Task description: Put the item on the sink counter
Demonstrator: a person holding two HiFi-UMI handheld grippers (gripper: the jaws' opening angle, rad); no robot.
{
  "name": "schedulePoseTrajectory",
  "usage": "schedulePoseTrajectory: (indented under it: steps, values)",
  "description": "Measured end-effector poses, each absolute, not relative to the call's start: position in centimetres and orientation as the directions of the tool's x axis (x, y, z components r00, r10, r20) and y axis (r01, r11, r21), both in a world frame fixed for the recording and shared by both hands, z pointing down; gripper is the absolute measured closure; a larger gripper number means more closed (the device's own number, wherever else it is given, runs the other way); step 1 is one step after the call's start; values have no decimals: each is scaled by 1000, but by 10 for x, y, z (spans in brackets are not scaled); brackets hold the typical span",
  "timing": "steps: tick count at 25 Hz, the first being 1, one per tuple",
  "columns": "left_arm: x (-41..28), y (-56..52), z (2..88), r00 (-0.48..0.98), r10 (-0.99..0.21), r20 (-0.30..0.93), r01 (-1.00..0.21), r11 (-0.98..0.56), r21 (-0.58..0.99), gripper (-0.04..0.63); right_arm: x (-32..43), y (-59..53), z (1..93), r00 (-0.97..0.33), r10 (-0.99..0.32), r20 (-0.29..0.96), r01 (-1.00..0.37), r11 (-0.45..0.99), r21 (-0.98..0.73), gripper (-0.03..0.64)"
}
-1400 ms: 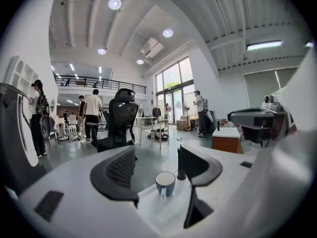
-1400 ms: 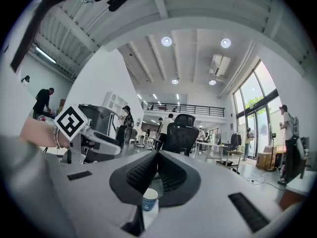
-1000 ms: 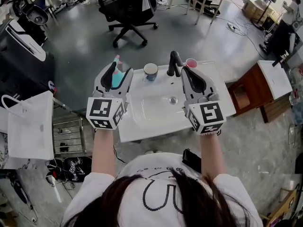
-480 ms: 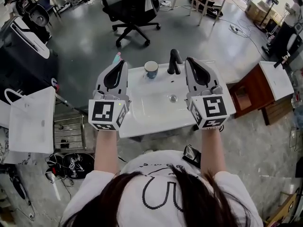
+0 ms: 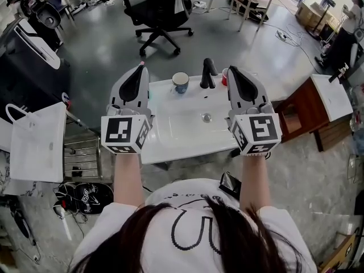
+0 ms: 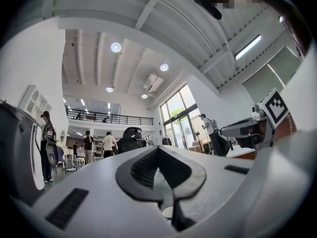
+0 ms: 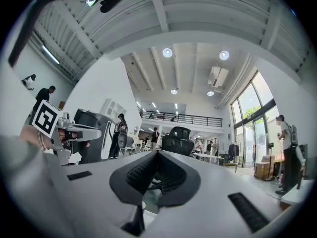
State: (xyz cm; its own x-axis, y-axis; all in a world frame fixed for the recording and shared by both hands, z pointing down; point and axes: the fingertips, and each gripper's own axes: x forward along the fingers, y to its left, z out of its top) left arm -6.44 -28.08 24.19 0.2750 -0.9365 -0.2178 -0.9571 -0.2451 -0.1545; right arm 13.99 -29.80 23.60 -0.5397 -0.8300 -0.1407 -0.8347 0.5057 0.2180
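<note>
**Apparently done placing: both grippers empty above the sink**

Left gripper [image 5: 139, 70] is clenched. Its own view [image 6: 158, 148] shows the tips meeting with nothing between them. Right gripper [image 5: 233, 71] is the same: jaws together, pads bare [image 7: 157, 152]. Both point up and away from me, so each camera sees ceiling and room rather than counter.

I can't say for sure which thing is the item. On the counter [image 5: 170, 144] I see a mug [image 5: 180, 82] left of the faucet [image 5: 208, 73], and a red cup [image 5: 225, 76] right of it, just beside my right tips. A pink tip [image 5: 143, 65] pokes out past my left tips. The rest of that thing is hidden behind the gripper, so I can't tell what it is or exactly where it stands. The basin [image 5: 196, 118] looks bare.

My read is that the put-down step is finished, since I hold nothing and every candidate sits at the counter's back edge.

If another pick is due, I need to:
- tilt the grippers down so the cameras see the counter
- open the jaws before approaching
- keep the right one clear of the red cup and faucet
</note>
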Motion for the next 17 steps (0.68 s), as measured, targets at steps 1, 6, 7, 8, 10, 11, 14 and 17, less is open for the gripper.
schedulePoseTrajectory:
  steps: [1,6,7,8,10,11,14,17]
  values:
    - [-64,-280,241,275,-936,-220,-957,-245,-153,586,140,-297,236,-542,-829,-139,-833,508,220,591]
    - [-64,-276,238,272,-935,-228,-958,-240,-159,586,139,-294,240,-549,-825,-133,-827,514,227,591]
    - [-64,-276,236,269,-935,-232,-958,-236,-160,586,139,-294,241,-551,-824,-132,-826,516,226,591]
    - [-64,-275,235,267,-935,-234,-959,-233,-163,586,138,-294,241,-553,-823,-132,-825,518,227,591]
    - [-65,-275,232,264,-935,-235,-958,-227,-173,586,134,-294,241,-558,-820,-130,-821,522,231,591]
    - [-67,-275,232,262,-936,-234,-958,-224,-178,586,131,-293,241,-561,-818,-129,-818,525,234,591]
    - [-69,-274,233,255,-940,-227,-959,-215,-186,586,127,-291,243,-571,-812,-119,-811,535,238,591]
    - [-70,-274,235,252,-943,-216,-958,-211,-196,586,127,-289,244,-577,-809,-114,-807,542,235,591]
